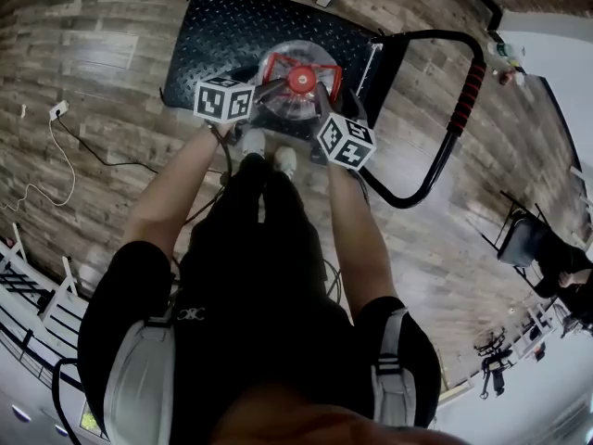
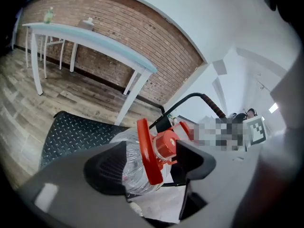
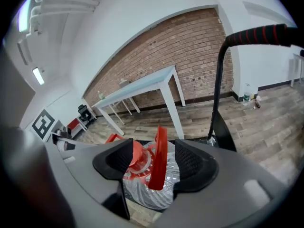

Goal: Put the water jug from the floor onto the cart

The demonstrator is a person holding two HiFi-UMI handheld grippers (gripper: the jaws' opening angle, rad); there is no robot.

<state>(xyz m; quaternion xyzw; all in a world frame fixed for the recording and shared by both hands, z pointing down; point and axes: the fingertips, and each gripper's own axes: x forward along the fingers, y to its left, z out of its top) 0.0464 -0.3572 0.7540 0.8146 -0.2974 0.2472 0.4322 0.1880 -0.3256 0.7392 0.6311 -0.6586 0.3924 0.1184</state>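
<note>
The clear water jug (image 1: 295, 105) with a red cap (image 1: 301, 80) and red carry handles stands on the black cart deck (image 1: 236, 31), at the end near the cart's push handle (image 1: 468, 86). My left gripper (image 1: 271, 88) reaches it from the left and my right gripper (image 1: 321, 93) from the right. In the left gripper view a red handle strip (image 2: 146, 151) and the cap (image 2: 165, 144) lie between the open jaws of the left gripper (image 2: 149, 158), with gaps at the pads. The right gripper (image 3: 154, 163) is open too, with a red handle (image 3: 159, 158) standing free between its pads.
The person's white shoes (image 1: 269, 151) stand at the cart's near edge. A white table (image 2: 95, 42) stands by the brick wall behind the cart. A cable (image 1: 74, 146) runs over the wooden floor at left, and a chair (image 1: 528, 239) is at right.
</note>
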